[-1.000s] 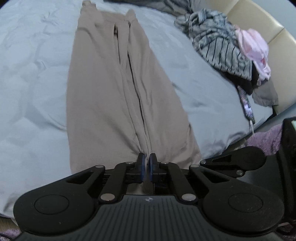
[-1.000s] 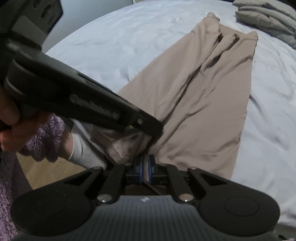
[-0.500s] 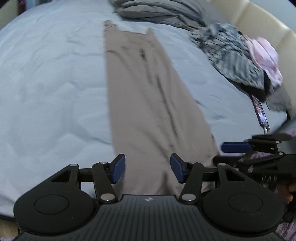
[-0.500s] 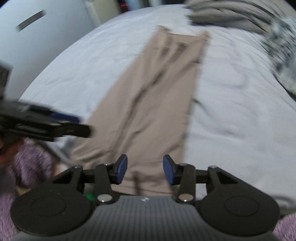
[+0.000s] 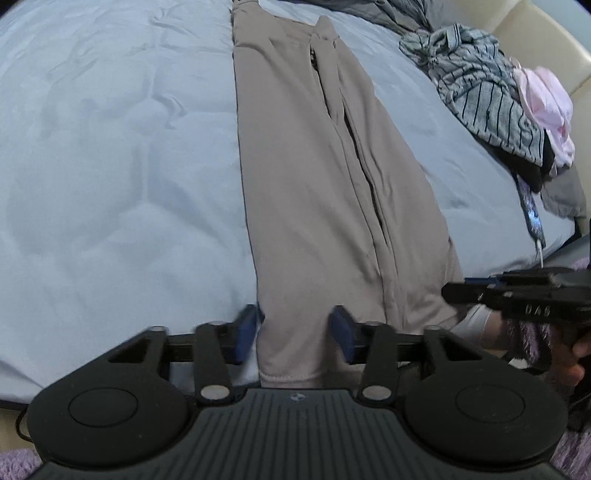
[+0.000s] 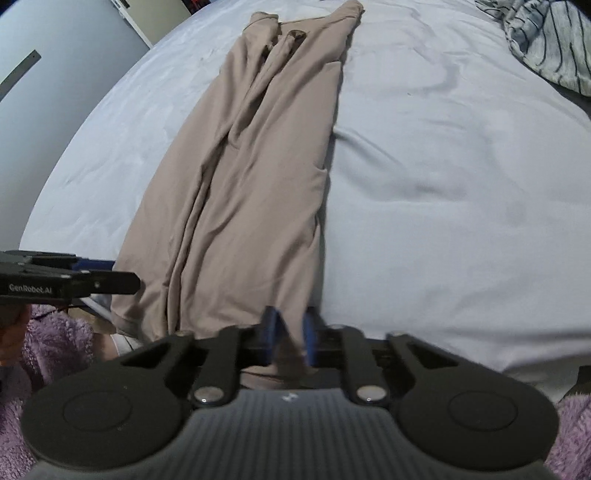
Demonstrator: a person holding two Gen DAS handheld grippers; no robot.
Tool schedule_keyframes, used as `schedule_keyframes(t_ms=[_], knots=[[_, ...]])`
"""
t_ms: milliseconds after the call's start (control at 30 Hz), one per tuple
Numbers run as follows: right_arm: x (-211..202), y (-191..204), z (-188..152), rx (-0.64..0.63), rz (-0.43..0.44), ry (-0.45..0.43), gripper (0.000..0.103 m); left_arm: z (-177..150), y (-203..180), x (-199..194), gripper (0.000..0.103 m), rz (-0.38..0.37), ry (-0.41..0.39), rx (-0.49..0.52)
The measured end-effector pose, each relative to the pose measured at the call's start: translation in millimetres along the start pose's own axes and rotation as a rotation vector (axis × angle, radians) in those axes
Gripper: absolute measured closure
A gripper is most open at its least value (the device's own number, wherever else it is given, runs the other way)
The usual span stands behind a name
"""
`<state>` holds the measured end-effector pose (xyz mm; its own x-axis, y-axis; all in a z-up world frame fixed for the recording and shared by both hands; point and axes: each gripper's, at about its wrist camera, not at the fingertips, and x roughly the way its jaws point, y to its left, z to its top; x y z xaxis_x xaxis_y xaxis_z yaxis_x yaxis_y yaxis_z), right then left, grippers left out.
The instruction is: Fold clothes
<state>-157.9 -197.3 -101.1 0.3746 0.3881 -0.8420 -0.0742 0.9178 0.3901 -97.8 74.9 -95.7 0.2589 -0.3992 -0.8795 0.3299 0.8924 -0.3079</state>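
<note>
Beige trousers lie lengthwise on the pale blue bed, folded leg over leg, hems toward me. My left gripper straddles the left hem corner. Its jaws are closing, the cloth lies between the blue pads, and a gap still shows on both sides. My right gripper is at the right hem corner of the trousers. Its jaws are closing and the fabric is pinched up into a ridge between the pads. The right gripper's fingers also show at the right edge of the left wrist view.
A heap of grey striped clothes and a pink garment lies at the bed's right side, with a phone on a cable below it. Grey bedding lies beyond the waistband. A purple fluffy sleeve is at the bed's near edge.
Both grippers were shut together at the middle of the hem. They opened and moved apart to the two hem corners, and the right one has now closed on the cloth.
</note>
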Motion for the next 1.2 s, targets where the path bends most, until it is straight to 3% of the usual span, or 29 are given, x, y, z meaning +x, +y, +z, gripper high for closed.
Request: schedule_keyframes(t_ms=[33,100,267,400,467,500,533,567,600,933,967,1033,1067,1133,1200], knots=[[-2.3,0.2,-0.9,0.004,0.004,0.004,0.098,-0.7,-1.1,-0.7,0.083,-0.003,0.005,0.006],[-8.4,2.3,-4.0,0.007,0.02,0.008,0.099,-1.6,-2.3,-3.9,0.089,-0.018,0.002,0.008],[-16.1,12.5,-12.1,-0.02,0.089,0.049,0.099,-1.5,-3.2,-8.4,0.09,-0.062,0.003,-0.008],[-6.7,11.2,-17.5,-0.003,0.043,0.118,0.098,-2.9,-6.3,-5.4,0.089,0.003,0.02,0.001],[-10.9,9.6,-16.5,0.011,0.014,0.09,0.093,-4.5,-7.1,-6.0,0.076,0.03,0.021,0.001],[-12.3,8.7,-15.9,0.017,0.002,0.077,0.091,-5.5,-7.4,-6.9,0.059,0.036,0.018,0.004],[-13.7,7.8,-15.3,0.022,-0.01,0.065,0.082,-6.5,-7.8,-7.8,0.049,0.041,0.015,0.006],[-15.1,6.9,-14.7,0.028,-0.022,0.052,0.057,-7.2,-8.3,-8.3,0.049,0.047,0.013,0.01],[-16.5,6.0,-14.1,0.033,-0.034,0.04,0.049,-7.1,-9.0,-7.6,0.049,0.053,0.016,0.015],[11.3,7.6,-2.0,0.0,-0.046,0.036,0.059,-5.4,-8.1,5.2,0.055,0.058,0.042,0.024],[11.4,8.0,-2.4,-0.001,-0.039,0.041,0.067,-5.3,-8.8,5.6,0.057,0.058,0.045,0.029],[10.7,6.9,-4.4,0.005,-0.001,0.063,0.087,-5.1,-10.3,6.5,0.071,0.059,0.052,0.039],[9.7,5.9,-5.6,0.008,0.01,0.07,0.091,-5.0,-10.7,6.6,0.074,0.056,0.056,0.042],[8.9,6.9,-5.3,0.005,0.018,0.073,0.094,-4.9,-10.4,5.4,0.096,0.034,0.066,0.039],[3.6,7.4,-4.4,0.008,0.031,0.068,0.096,-4.7,-10.6,2.8,0.097,0.0,0.073,0.034]])
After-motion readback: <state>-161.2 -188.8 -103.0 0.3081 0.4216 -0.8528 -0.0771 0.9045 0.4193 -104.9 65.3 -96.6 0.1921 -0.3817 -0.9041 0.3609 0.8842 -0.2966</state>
